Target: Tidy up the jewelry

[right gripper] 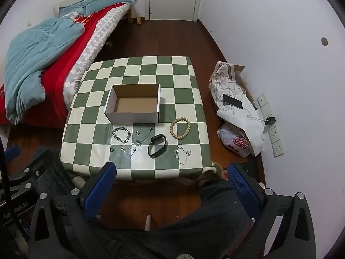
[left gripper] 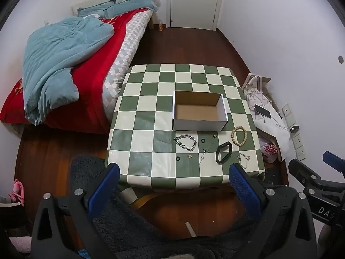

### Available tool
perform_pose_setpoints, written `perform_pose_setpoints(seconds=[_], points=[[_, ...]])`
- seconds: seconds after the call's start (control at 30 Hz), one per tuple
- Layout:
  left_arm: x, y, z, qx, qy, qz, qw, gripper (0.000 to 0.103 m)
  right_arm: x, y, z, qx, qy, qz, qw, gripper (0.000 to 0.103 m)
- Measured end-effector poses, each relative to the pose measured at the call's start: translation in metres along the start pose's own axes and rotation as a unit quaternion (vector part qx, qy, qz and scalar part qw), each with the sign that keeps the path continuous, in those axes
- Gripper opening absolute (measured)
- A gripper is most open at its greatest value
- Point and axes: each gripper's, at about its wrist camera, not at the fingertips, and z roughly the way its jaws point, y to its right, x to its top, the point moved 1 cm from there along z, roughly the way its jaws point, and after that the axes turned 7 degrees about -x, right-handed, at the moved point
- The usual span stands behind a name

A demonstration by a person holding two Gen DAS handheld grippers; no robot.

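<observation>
We find left gripper (left gripper: 173, 178) and right gripper (right gripper: 171, 176) spread wide, grasping nothing. Jewelry lies at table (right gripper: 86, 164) six o'clock edge, box (right gripper: 133, 116) empty behind. Risk: thin chain (right gripper: 182, 154) slips, snags on cloth.

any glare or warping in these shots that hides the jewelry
Left wrist view: glare on the tablecloth left of the silver chain, which stays sharp. Right wrist view: fisheye bends walls and table edges; the beaded bracelet reads clearly.
</observation>
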Motion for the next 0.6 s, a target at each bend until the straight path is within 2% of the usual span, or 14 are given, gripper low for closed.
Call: perform_pose_setpoints(seconds=[0.53,0.6], points=[[0.006,0.006,-0.009,-0.001,0.011,0.007,0.9999,0.103,-0.001,-0.002,0.001,0.001,0.007,0.0,1.0,0.103],[0.005,0.006,-0.01,-0.001,0.013,0.009,0.9999,0.103,0.002,0.008,-0.011,-0.001,0.009,0.005,1.0,0.103]])
